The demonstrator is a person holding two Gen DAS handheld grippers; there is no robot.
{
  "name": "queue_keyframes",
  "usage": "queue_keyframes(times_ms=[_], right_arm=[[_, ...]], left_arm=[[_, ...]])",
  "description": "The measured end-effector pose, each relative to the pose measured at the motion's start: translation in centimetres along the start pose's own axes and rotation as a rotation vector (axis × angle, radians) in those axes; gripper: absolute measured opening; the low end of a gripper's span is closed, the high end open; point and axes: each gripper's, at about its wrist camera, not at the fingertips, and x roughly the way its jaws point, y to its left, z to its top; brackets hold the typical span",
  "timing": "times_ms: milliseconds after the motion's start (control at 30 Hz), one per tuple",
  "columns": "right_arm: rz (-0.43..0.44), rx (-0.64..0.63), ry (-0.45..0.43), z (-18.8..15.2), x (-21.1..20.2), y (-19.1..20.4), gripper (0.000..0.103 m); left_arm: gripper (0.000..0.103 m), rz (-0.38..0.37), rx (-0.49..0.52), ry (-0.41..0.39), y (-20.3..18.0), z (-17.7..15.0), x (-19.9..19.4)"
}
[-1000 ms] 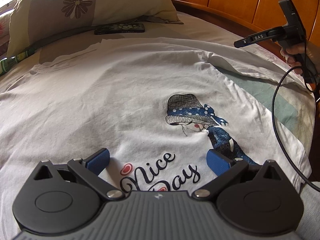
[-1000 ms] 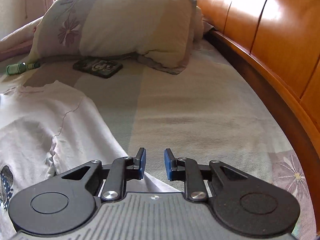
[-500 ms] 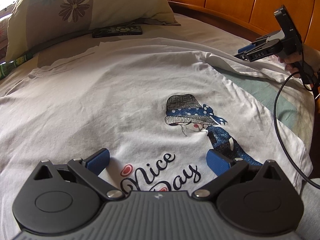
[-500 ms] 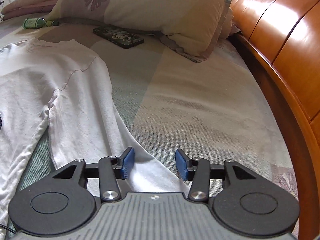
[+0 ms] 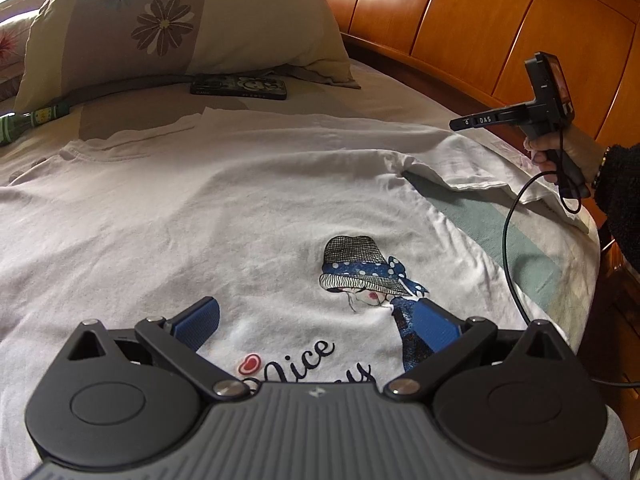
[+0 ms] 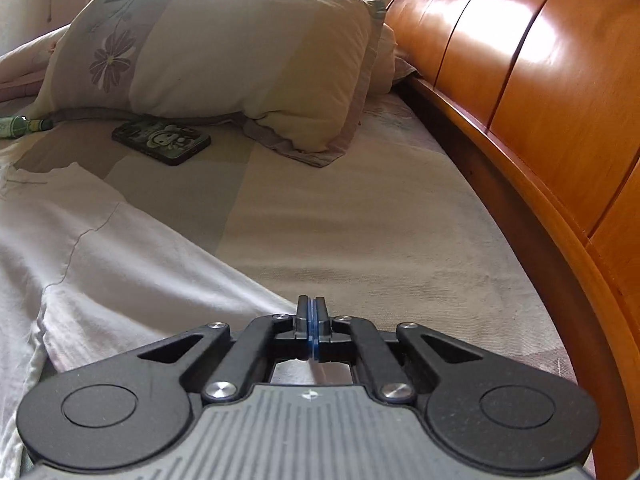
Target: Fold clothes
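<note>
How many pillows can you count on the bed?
1: the flowered pillow lies at the bed's far end beside the headboard, behind the phone. Others may be hidden.

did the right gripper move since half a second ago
Yes. In the left wrist view the right gripper has risen off the T-shirt sleeve, against the headboard, and its jaws have shut.

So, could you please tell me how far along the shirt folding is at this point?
Done: the white printed T-shirt lies spread flat, print up, on the striped bedsheet. In hand: nothing; the left claw hovers open over the print, and the right claw is shut and empty beside the sleeve. Left: every fold; no edge is turned over yet.
</note>
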Motion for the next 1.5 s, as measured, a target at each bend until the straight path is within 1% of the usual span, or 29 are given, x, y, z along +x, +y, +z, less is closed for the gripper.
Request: queue_keyframes(times_ms=[33,100,200,267,333,400,567,600,667,733,800,833,867,1233,1300,1367,1400,1433,1500], right_arm=[[-0.024,-0.001,0.000,0.2,0.3,-0.1,0.003],[0.008,0.039,0.011,0.7,0.5,-0.5,0.003],[0.112,0.042,0.001,1.8,0.1,0.8,0.006],[0.182,0.045,-0.006,2.5,-0.2,1.6,0.011],[0.255,0.045,-0.008,3.2,-0.5,2.6,0.011],[0.337,0.036,0.014,3.4,-0.6,4.4,0.011],[0.464,0.005,0.044,3.3,-1.3,8.1,0.011],[0.477,-0.014,0.047,3.3,-1.5,8.8,0.011],[0.461,-0.058,0.038,3.2,-2.1,9.9,0.012],[0.406,-0.092,0.019,3.6,-1.9,10.2,0.017],[0.346,-0.117,-0.002,4.2,-1.4,10.2,0.036],[0.335,-0.112,-0.013,4.7,-0.8,10.1,0.037],[0.337,-0.105,-0.017,5.3,-0.1,10.0,0.038],[0.397,-0.133,0.079,8.9,8.9,13.5,0.040],[0.397,-0.158,0.084,8.6,9.6,14.1,0.040],[0.389,-0.186,0.058,8.1,9.1,14.6,0.039],[0.381,-0.190,0.048,8.0,8.9,14.8,0.025],[0.371,-0.201,0.034,8.0,8.7,15.2,0.016],[0.335,-0.235,0.006,7.8,8.4,16.1,0.013]], left_arm=[[0.102,0.001,-0.003,-0.002,0.1,0.0,-0.1],[0.102,-0.001,-0.004,-0.007,0.2,0.1,-0.2],[0.102,0.003,0.004,-0.008,0.5,0.0,-0.3],[0.102,0.009,0.004,-0.007,0.6,0.0,-0.4],[0.102,0.015,0.002,-0.007,0.8,0.0,-0.5],[0.102,0.020,0.009,-0.009,0.9,-0.1,-0.7],[0.102,0.037,0.015,-0.006,1.4,-0.3,-1.0],[0.102,0.037,0.013,-0.008,1.5,-0.4,-1.1],[0.102,0.031,0.010,-0.011,1.7,-0.5,-1.2],[0.102,0.030,0.010,-0.014,1.8,-0.5,-1.2],[0.102,0.027,0.010,-0.015,1.9,-0.6,-1.2],[0.102,0.024,0.009,-0.016,2.0,-0.7,-1.2],[0.102,0.022,0.006,-0.015,2.0,-0.7,-1.1],[0.102,0.021,-0.010,-0.012,3.5,-1.1,-0.8],[0.102,0.022,-0.012,-0.016,3.8,-1.2,-0.8],[0.102,0.021,-0.019,-0.017,4.1,-1.3,-0.7],[0.102,0.021,-0.023,-0.018,4.2,-1.4,-0.6],[0.102,0.021,-0.028,-0.018,4.4,-1.4,-0.6],[0.102,0.019,-0.037,-0.019,4.7,-1.6,-0.5]])
